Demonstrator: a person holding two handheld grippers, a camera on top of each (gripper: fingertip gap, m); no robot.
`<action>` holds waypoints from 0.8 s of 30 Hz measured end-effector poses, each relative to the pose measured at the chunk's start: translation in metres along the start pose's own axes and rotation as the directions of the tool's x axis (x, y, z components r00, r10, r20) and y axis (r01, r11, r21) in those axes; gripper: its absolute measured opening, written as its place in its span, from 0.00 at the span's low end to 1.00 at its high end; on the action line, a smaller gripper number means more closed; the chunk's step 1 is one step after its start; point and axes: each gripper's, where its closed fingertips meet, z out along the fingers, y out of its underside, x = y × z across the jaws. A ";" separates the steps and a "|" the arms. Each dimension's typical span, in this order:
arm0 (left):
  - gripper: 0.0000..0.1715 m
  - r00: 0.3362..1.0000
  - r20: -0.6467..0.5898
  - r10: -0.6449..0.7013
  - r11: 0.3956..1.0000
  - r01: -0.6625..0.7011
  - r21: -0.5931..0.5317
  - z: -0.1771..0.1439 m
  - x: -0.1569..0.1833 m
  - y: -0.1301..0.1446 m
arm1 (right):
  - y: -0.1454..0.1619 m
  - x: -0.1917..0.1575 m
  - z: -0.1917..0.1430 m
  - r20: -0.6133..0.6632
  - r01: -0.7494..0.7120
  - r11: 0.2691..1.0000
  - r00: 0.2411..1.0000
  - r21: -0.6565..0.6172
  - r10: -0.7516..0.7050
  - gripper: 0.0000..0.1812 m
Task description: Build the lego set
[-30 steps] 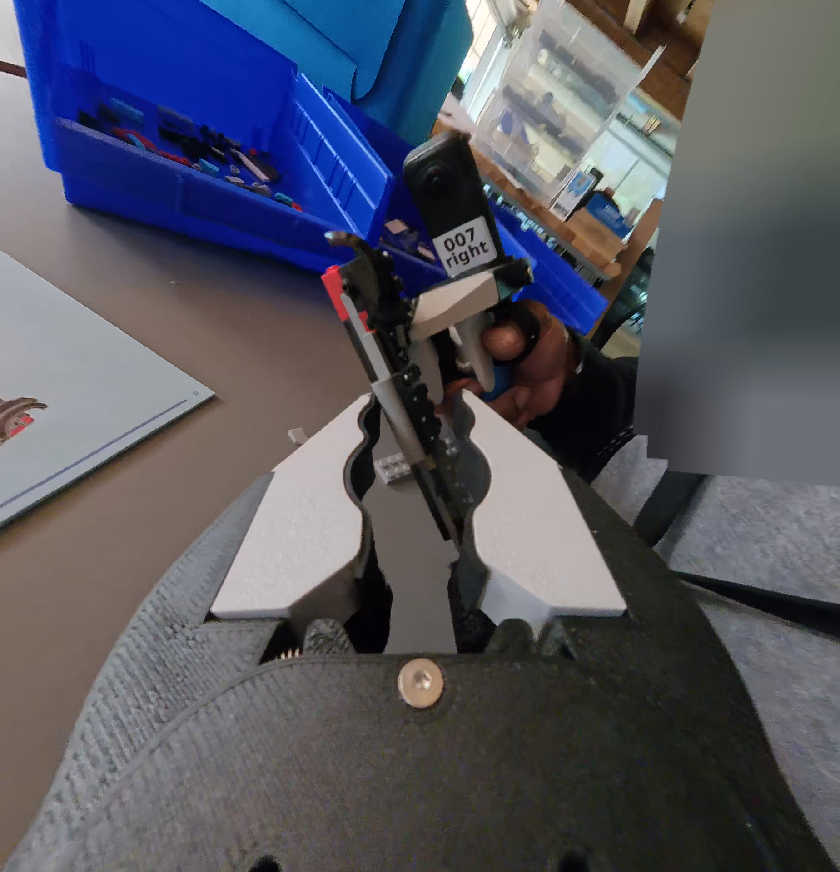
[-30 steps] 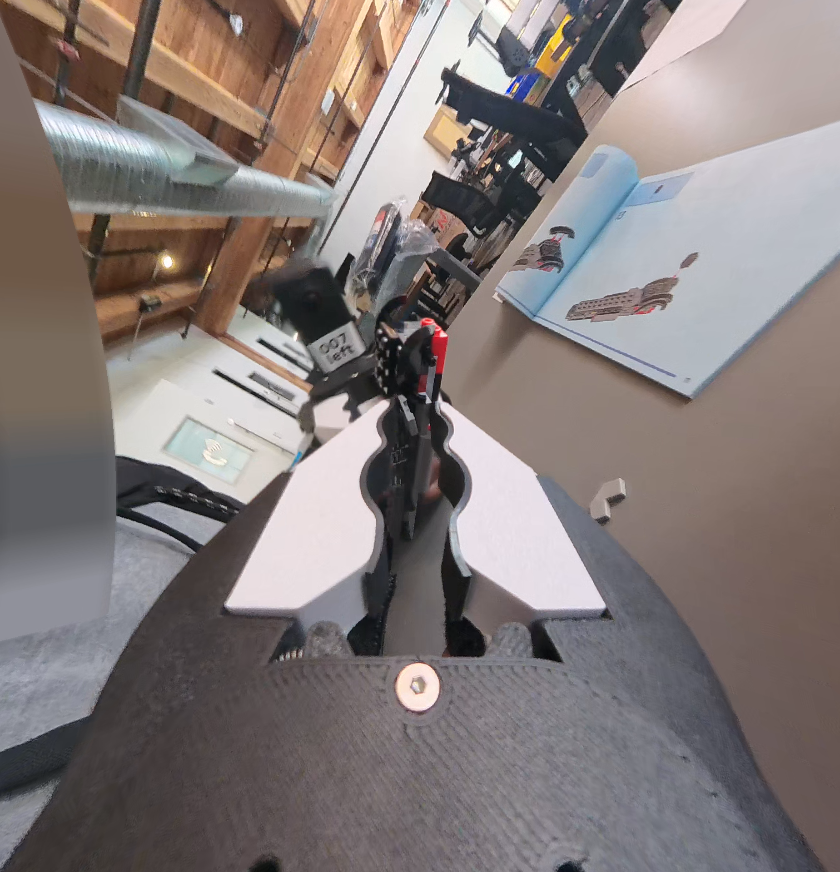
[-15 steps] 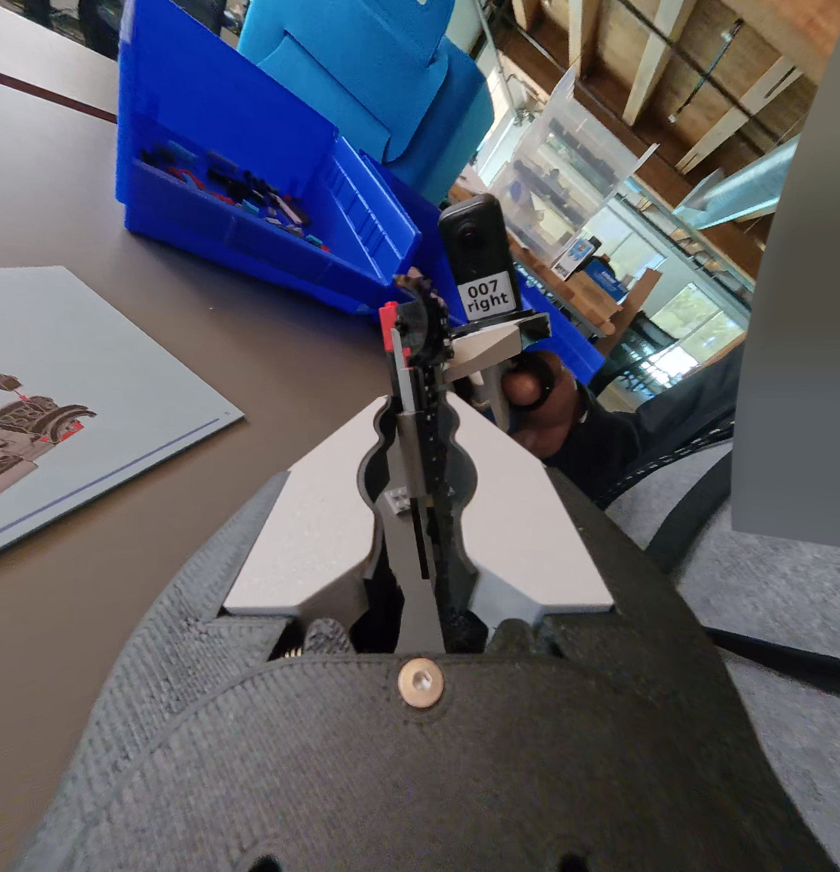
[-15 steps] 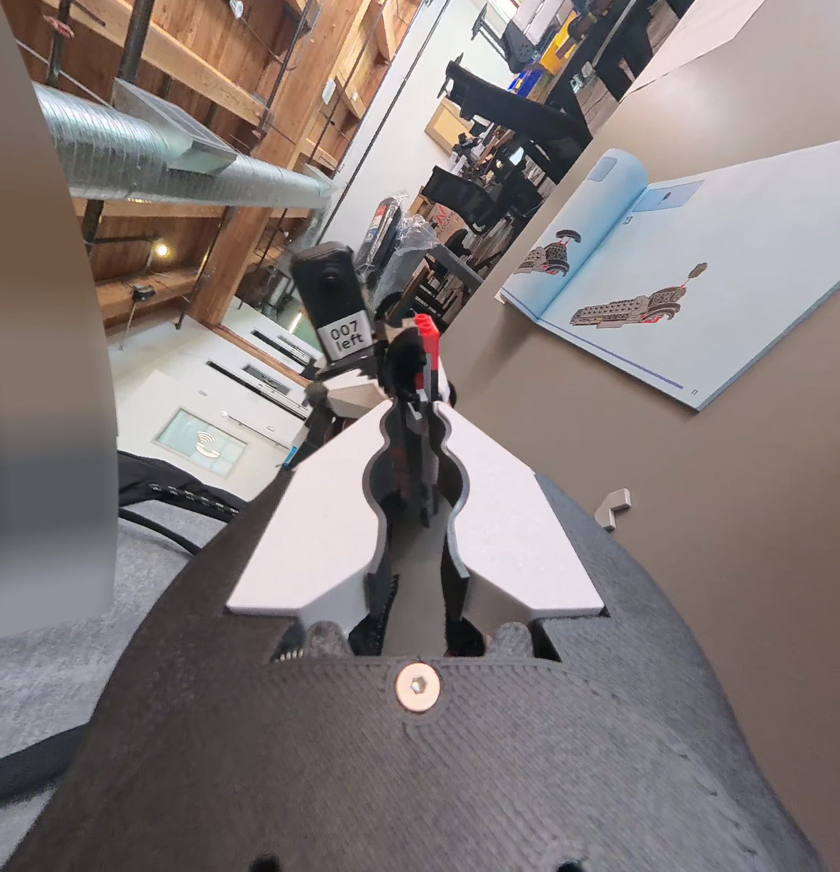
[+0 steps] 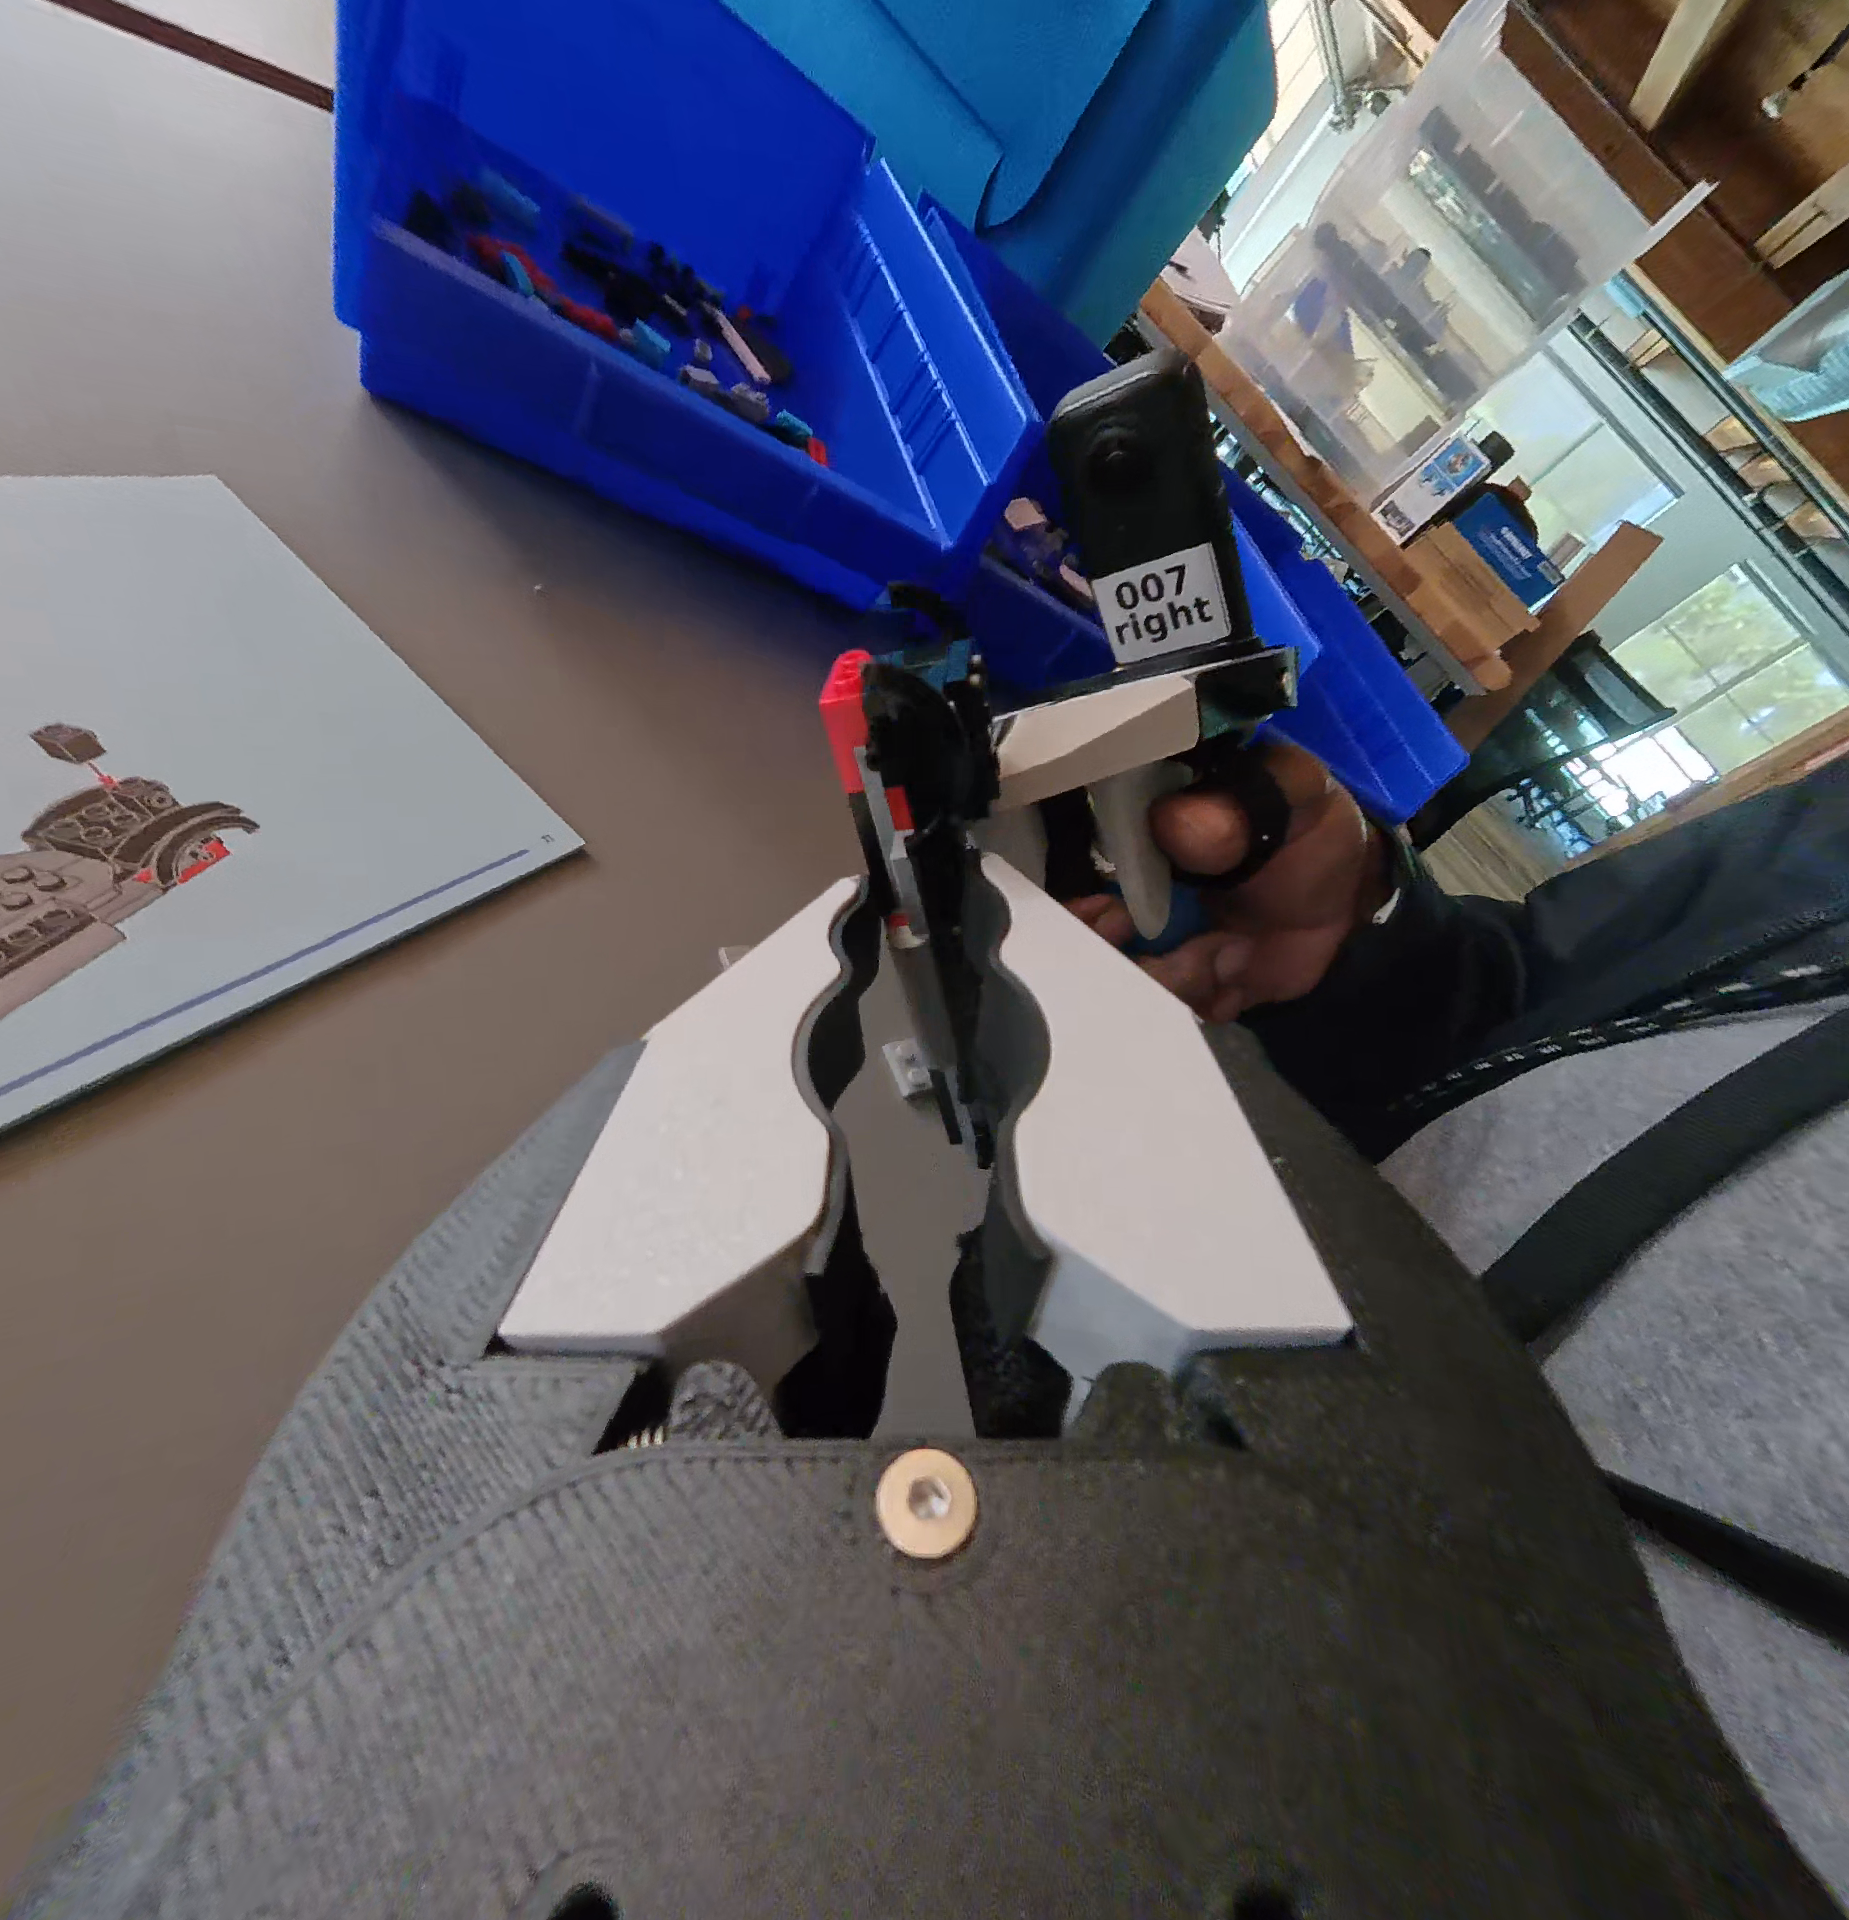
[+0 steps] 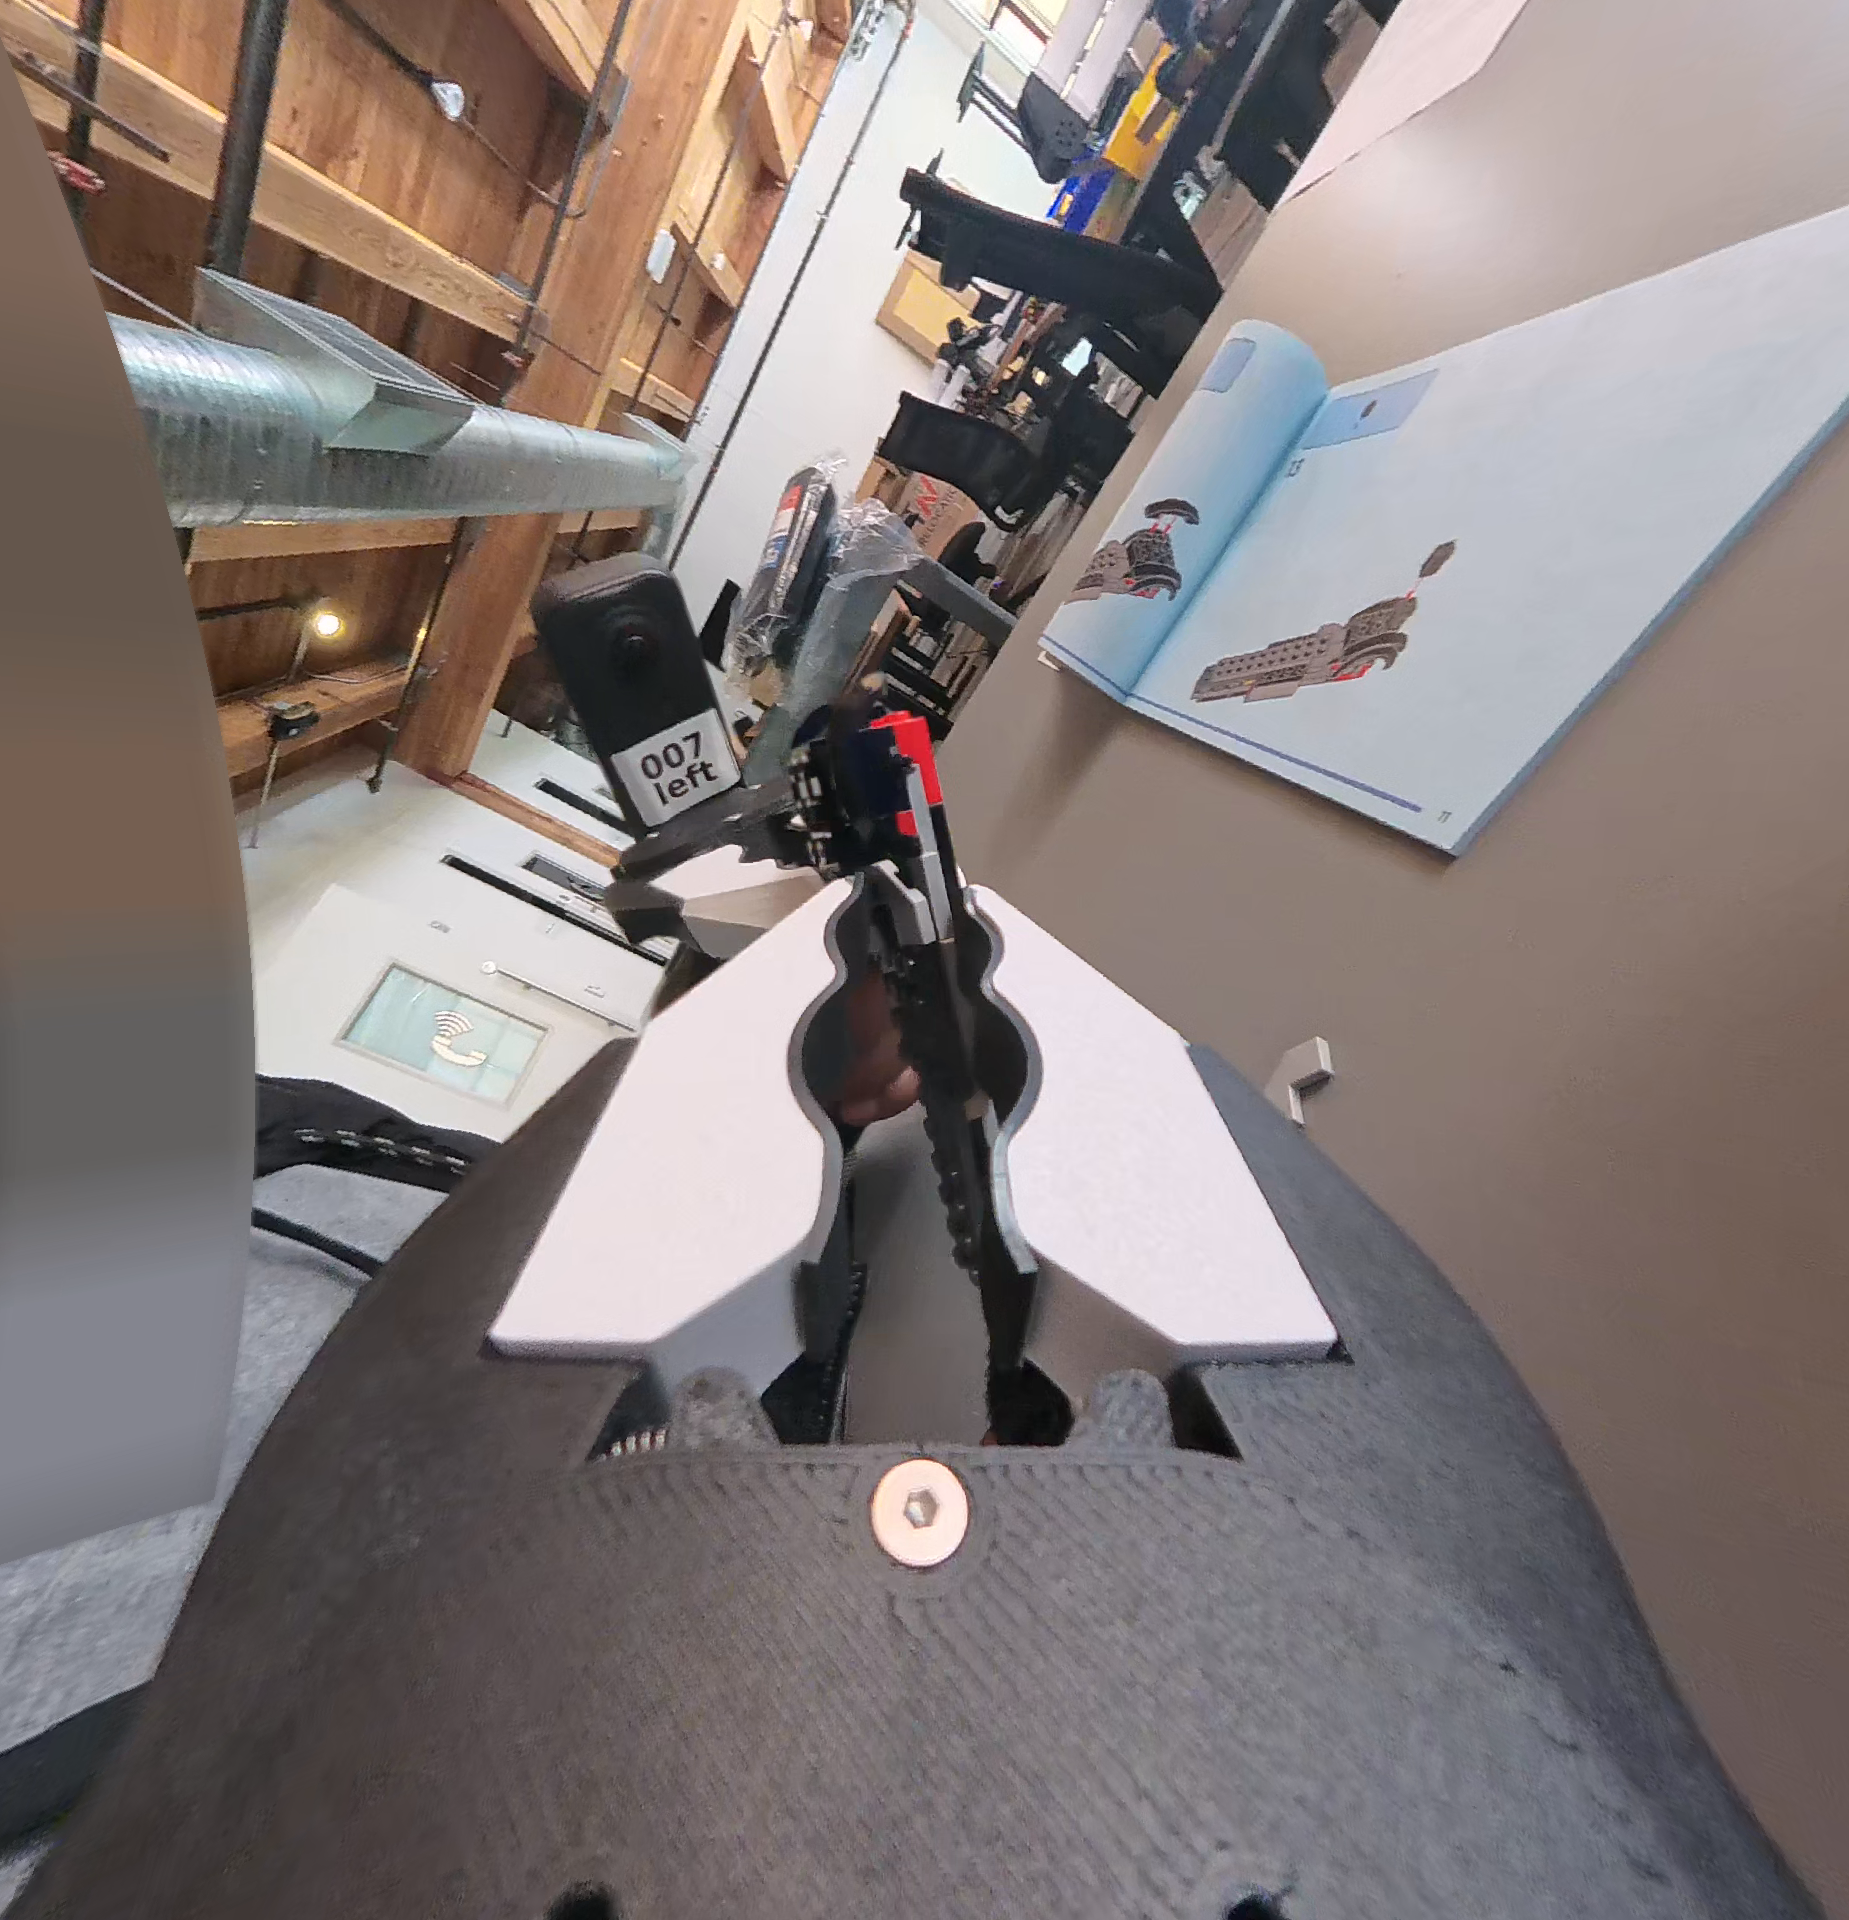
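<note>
Black-and-red lego assembly (image 5: 915,821) sits clamped between my left gripper (image 5: 925,1029) and right gripper (image 6: 915,1029), both closed on it above the instruction booklet (image 5: 172,748), mid-join I judge, so next I press squarely.

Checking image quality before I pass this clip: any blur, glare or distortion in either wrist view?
Left wrist view: sharp on the lego assembly, strong wide-angle bending at the edges, windows at right blown out, a glint on the right gripper. Right wrist view: slight blur on the assembly; the table looks steeply tilted; a smooth masking patch covers the left edge.
</note>
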 end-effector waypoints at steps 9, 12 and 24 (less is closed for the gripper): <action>0.09 0.998 -0.008 -0.061 0.998 0.061 -0.005 0.001 -0.001 0.001 | 0.000 0.003 0.002 -0.043 0.019 1.000 0.999 -0.025 -0.020 0.10; 0.09 0.999 -0.010 -0.032 0.999 0.032 -0.015 0.002 0.000 0.003 | 0.001 0.003 0.003 -0.039 0.005 0.999 0.999 -0.032 -0.006 0.10; 0.09 0.998 -0.038 0.047 0.999 -0.047 0.005 0.001 0.003 0.002 | 0.000 0.001 0.001 0.031 -0.067 0.998 0.997 -0.015 0.068 0.09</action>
